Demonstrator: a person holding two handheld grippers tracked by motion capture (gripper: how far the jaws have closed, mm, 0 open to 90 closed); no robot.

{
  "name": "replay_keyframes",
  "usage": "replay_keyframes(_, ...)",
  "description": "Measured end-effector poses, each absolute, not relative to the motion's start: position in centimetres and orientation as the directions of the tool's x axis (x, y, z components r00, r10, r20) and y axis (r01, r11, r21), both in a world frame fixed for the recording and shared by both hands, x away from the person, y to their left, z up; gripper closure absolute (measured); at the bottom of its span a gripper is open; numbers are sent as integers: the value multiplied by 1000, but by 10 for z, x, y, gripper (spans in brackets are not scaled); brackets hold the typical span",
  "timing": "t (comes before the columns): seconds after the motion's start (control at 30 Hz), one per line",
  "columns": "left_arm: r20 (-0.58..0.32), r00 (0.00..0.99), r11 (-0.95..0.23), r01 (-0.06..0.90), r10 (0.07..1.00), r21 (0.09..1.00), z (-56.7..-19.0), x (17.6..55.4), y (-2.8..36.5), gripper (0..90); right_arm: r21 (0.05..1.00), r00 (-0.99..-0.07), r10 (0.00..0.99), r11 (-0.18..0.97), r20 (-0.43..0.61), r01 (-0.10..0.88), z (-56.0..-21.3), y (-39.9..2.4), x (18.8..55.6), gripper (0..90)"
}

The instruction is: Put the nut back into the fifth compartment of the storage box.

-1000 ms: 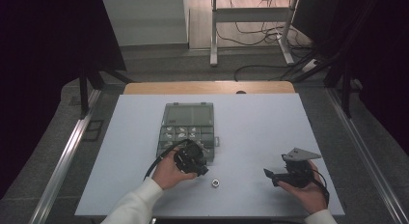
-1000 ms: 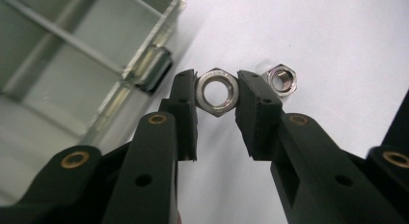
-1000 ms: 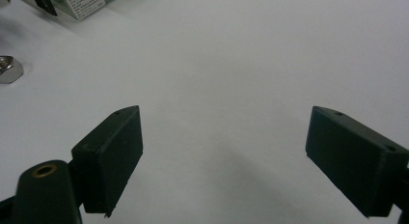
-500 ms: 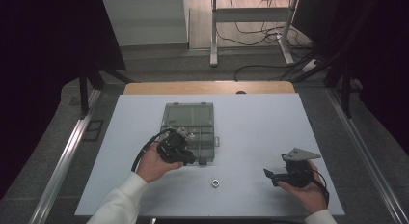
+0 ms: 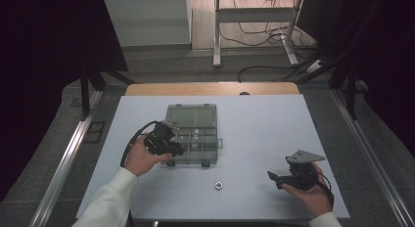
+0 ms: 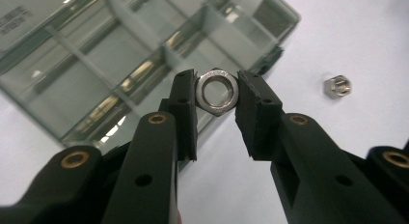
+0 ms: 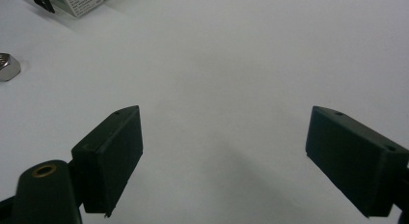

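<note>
Lots of bare table (image 5: 254, 124) right of the clear box (image 5: 192, 134). Only one small loose nut (image 5: 219, 185) sitting between box and right gripper (image 5: 272, 177).

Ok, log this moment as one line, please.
left gripper: shut on hex nut, over clear box | right gripper: open, idle | second nut: loose on table

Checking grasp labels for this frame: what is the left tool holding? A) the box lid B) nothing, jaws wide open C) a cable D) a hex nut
D: in the left gripper view the left tool is shut on a hex nut, pinched between its jaws above the clear compartment box; a second nut lies loose on the table.
</note>
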State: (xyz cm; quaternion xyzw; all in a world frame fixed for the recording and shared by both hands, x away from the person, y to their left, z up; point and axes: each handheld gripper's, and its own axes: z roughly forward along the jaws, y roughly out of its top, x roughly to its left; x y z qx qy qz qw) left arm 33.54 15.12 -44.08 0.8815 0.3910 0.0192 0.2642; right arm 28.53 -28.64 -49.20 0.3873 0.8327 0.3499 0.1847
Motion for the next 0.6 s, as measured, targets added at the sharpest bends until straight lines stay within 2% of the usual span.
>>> replay_keyframes(0.3, -158, 635, -518, 729, 757, 448, -453, 346, 174, 699, 724, -632, 774, 457, -39, 516, -492, -286, 286, 132)
replay_keyframes(0.6, -152, 610, -505, 750, 777, 427, -462, 352, 181, 699, 722, -631, 774, 460, -42, 516, -493, -286, 286, 132)
